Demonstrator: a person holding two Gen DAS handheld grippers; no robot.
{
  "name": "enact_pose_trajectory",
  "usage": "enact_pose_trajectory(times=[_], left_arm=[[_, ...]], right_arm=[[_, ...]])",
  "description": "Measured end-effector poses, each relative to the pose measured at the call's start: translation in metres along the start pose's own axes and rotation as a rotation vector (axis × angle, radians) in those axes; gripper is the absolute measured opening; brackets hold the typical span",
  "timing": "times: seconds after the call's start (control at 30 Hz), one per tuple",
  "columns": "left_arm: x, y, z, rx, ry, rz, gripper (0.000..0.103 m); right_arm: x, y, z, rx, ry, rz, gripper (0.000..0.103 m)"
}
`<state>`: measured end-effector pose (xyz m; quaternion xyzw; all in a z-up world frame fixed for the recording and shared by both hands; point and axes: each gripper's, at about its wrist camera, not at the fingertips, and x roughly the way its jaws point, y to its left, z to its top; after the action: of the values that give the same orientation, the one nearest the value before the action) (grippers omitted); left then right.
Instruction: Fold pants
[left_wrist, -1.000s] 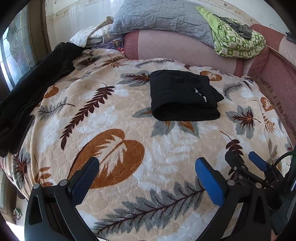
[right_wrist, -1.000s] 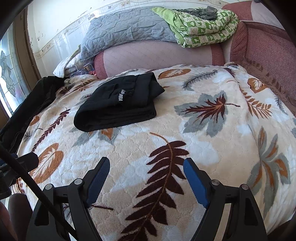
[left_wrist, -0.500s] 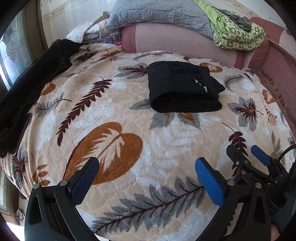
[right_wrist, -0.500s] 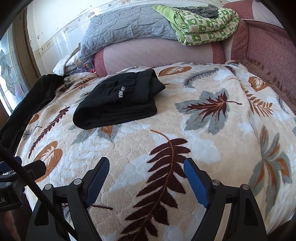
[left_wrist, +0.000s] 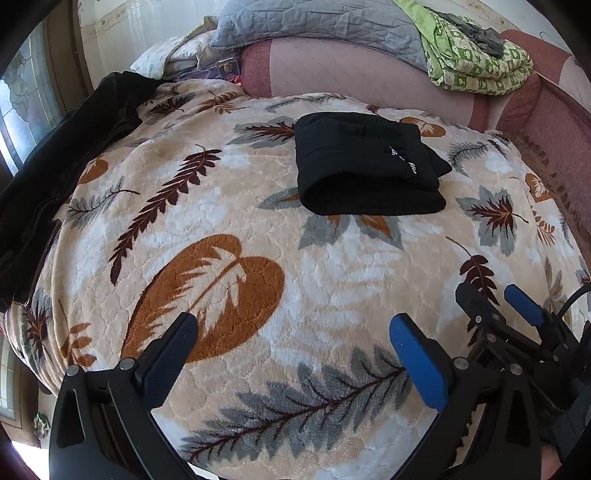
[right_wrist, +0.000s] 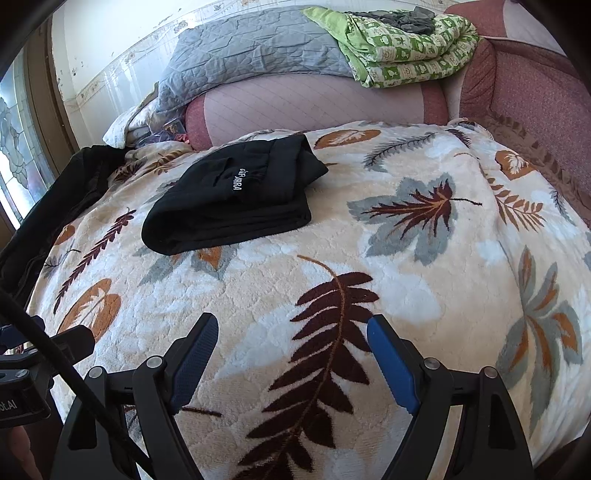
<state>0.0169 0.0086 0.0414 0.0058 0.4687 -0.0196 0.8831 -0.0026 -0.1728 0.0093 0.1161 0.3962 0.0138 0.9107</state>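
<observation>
Left wrist view: seen along the left gripper (left_wrist: 291, 354), with the black pants (left_wrist: 365, 166) as the landmark
Pants, place: a folded bundle on the leaf-print blanket (left_wrist: 229, 236) that covers the bed, toward the far side, short of the pink headboard (left_wrist: 343, 70)
Pants, long axis: running across the picture, rounded fold edge on the near side, a loose corner poking out at the right end
Left gripper, state: fingers spread wide, nothing between them, only blanket beneath
Left gripper, relation: well apart from the pants, which lie ahead and a little to the right of its centre line
Right gripper, seen here: its blue fingers (left_wrist: 524, 306) show at the lower right, also well short of the pants
Right wrist view: seen along the right gripper (right_wrist: 291, 362)
Pants, place: the bundle (right_wrist: 229, 203) lies ahead and to the left, white lettering uppermost, long axis slanting up to the right
Right gripper, state: fingers spread wide and empty over a brown leaf of the blanket (right_wrist: 424, 258)
Nearer hand: neither clearly; both hang back about equally
Stage, judged: the pants look fully folded, so little remains beyond a tidy of the loose corner
Other things: a black garment (left_wrist: 55, 166) left of the pants at the bed edge; a green quilt (right_wrist: 402, 48) beyond them
</observation>
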Motion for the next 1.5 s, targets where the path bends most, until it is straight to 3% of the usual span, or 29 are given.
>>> enact_pose_trajectory(times=[1.5], left_arm=[[0.010, 0.000, -0.007, 0.008, 0.024, -0.005, 0.103]], right_arm=[[0.003, 0.004, -0.002, -0.015, 0.009, 0.001, 0.088]])
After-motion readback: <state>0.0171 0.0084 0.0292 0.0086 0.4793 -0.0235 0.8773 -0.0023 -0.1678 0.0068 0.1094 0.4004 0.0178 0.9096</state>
